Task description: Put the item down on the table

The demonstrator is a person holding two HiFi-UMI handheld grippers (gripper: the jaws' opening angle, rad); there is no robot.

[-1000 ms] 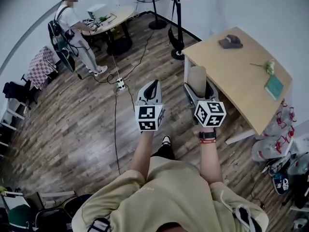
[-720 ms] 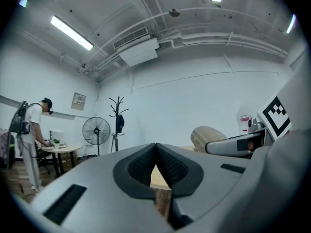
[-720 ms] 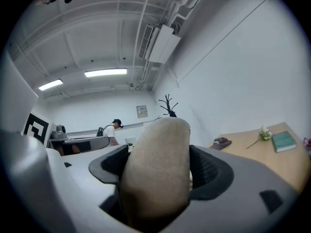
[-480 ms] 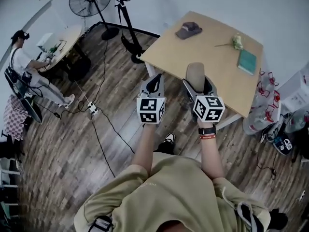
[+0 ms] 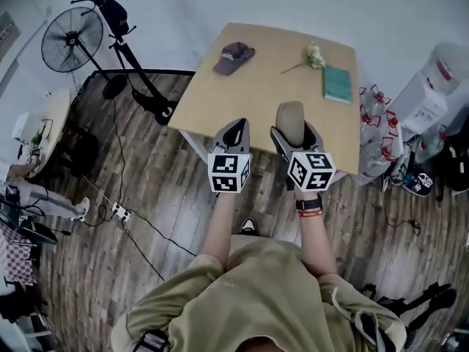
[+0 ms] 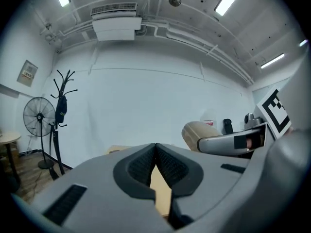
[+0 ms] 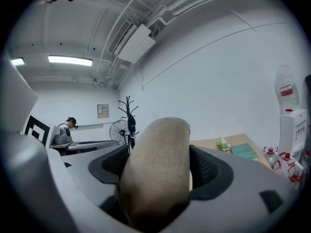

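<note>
The right gripper is clamping a tan, round-ended item. In the right gripper view its two dark pads are pressing the item's sides at 9 and 3 o'clock, spread only as wide as the item itself. The item is filling the gap and sticking out past the gripper's tips, with its free end showing against the far wall.

In the head view the item is sitting over the near edge of the wooden tabletop. That view is not showing whether it is touching the wood.

The left gripper is holding nothing. In the left gripper view its ribbed pads are meeting at the tip, and only a thin sliver of the tabletop is showing below them. In the head view it is hanging just beside the right gripper, at its 9 o'clock, over the tabletop's near edge and the plank floor.

On the tabletop, well apart from the held item, a dark cap is lying at about 11 o'clock from it. A pale flower is lying near 12 o'clock, and a teal book is lying at 1 o'clock, just beside the flower. A standing fan is standing on the floor at 10 o'clock.
</note>
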